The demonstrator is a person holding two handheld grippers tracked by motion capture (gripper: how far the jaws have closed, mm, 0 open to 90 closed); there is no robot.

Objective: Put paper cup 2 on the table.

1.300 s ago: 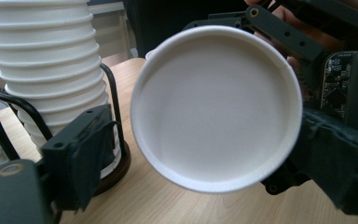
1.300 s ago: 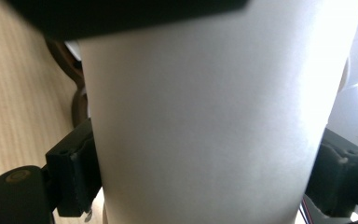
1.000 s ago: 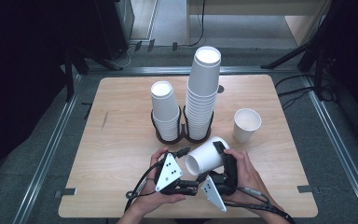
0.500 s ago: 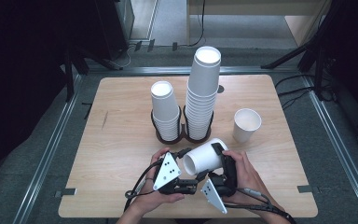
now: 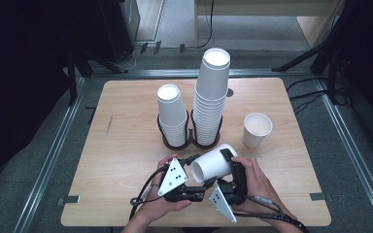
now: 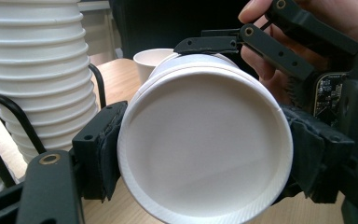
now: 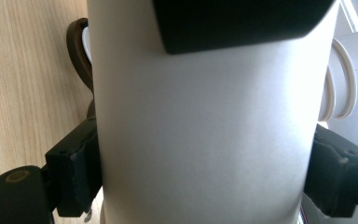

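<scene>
The paper cup point(image 5: 212, 165) lies on its side above the near edge of the desk point(image 5: 126, 141), mouth toward the person. The left claw point(image 5: 201, 182), whose jaws have just been closing, pinches it near the rim; the right claw point(image 5: 230, 162) pinches its smooth white wall. The desk is pale wood grain with rounded corners. Behind stand two stacks of ribbed white cups in dark ring holders, one short point(image 5: 172, 116), one tall point(image 5: 211, 97). One single cup point(image 5: 257, 130) stands upright at the right. Beyond lie grey floor point(image 5: 252, 46) and dark surroundings.
</scene>
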